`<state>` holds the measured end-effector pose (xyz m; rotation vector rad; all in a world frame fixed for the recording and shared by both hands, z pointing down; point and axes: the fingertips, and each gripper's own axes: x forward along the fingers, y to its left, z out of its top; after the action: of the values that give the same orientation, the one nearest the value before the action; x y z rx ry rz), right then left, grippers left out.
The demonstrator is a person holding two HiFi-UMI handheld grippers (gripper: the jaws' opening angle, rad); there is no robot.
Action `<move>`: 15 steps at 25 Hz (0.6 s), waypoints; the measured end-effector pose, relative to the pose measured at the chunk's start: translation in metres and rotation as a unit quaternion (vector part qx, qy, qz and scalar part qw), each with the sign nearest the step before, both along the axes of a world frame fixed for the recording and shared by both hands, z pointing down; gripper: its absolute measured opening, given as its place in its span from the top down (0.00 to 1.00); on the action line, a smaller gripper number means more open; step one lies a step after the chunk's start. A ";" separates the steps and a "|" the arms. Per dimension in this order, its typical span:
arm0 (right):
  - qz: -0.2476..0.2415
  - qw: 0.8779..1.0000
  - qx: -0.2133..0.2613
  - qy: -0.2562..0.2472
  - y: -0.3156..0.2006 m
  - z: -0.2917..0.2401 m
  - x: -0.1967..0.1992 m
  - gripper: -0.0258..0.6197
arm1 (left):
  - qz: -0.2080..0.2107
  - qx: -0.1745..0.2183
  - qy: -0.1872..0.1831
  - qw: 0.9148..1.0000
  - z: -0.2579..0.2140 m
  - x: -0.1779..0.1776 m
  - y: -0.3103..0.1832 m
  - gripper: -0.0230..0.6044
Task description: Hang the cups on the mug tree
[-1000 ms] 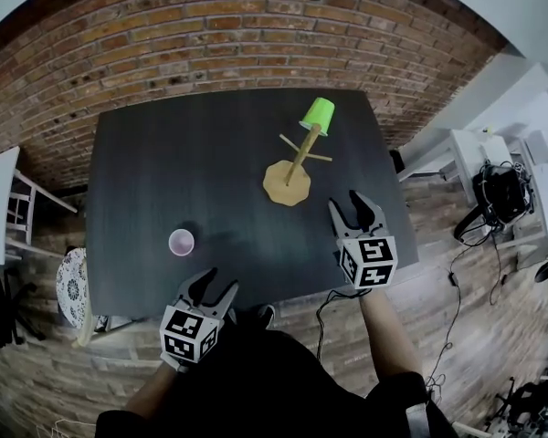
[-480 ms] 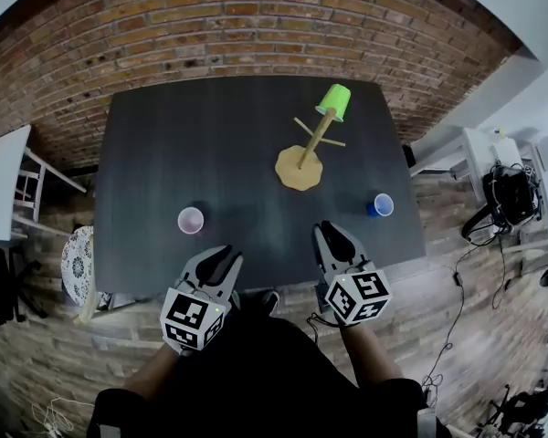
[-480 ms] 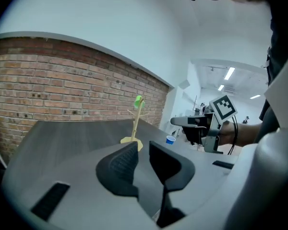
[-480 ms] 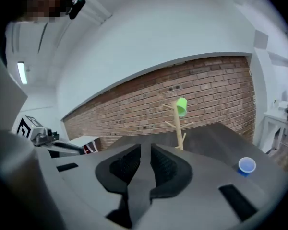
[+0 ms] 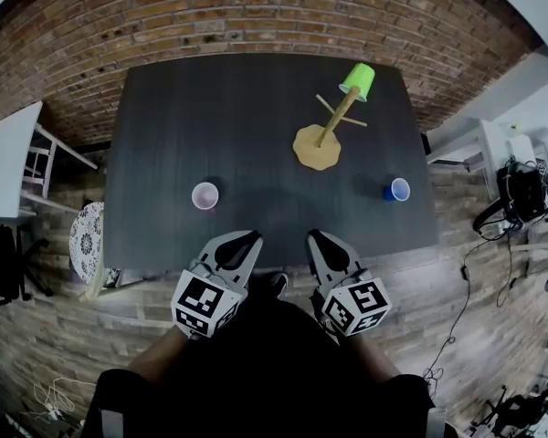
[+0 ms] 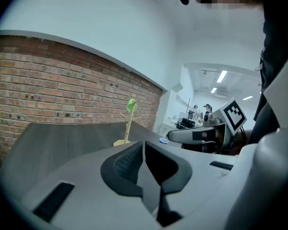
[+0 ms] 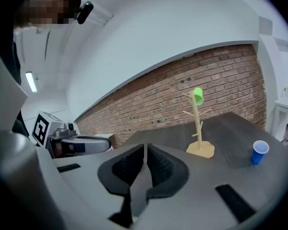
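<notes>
The wooden mug tree (image 5: 318,147) stands at the table's far right with a green cup (image 5: 358,79) hung upside down on its top. A pink cup (image 5: 205,195) sits upright at the near left, a blue cup (image 5: 398,190) upright near the right edge. My left gripper (image 5: 247,240) and right gripper (image 5: 318,238) hover side by side at the table's front edge. Their jaws have just been closing and are now shut with nothing between them. The right gripper view shows the tree (image 7: 198,128), green cup (image 7: 198,96) and blue cup (image 7: 259,152) ahead.
The dark table (image 5: 164,135) backs onto a brick wall (image 5: 210,16). A white table (image 5: 5,167) and a chair (image 5: 87,245) stand at the left. White desks with gear (image 5: 521,190) and floor cables are at the right.
Both grippers' jaws went from open to shut. The right gripper swung left from beside the blue cup to the front edge, next to the left gripper, which rose slightly.
</notes>
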<state>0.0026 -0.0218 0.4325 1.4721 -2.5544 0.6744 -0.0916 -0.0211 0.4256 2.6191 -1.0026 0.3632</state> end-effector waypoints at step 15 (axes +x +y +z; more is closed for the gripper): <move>-0.018 0.999 0.022 0.032 0.007 0.001 -0.021 0.89 | -0.001 -0.011 -0.005 1.000 0.008 -0.011 0.004 0.91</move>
<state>-0.0187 -0.0147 0.4331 1.4318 -2.5570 0.5618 -0.1025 -0.0173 0.4340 2.5983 -0.9988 0.3847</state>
